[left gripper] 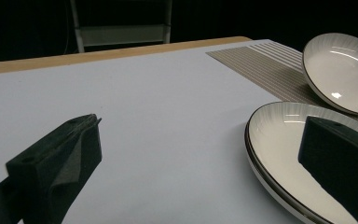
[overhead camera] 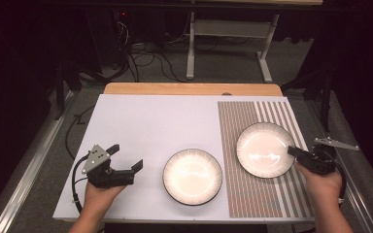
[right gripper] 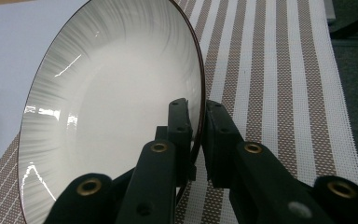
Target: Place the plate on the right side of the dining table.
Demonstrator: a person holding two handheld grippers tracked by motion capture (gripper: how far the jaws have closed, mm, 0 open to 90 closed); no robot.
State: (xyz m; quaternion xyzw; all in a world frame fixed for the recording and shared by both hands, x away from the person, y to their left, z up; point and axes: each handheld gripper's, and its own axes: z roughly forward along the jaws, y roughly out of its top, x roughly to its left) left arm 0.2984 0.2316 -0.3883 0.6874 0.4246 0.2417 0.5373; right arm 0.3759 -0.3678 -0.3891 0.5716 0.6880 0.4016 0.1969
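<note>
My right claw [right gripper: 196,135] pinched plate [overhead camera: 264,149] rim, tilted off mat [overhead camera: 272,194]; kept pinch firm, lifted level; left claw [overhead camera: 126,158] gaped empty

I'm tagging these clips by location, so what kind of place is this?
Probably a lab or studio set up for recording, not a home. A white table carries just two plates and a striped placemat; around it are dark surroundings, loose cables on the floor and a bare metal table frame.
</note>
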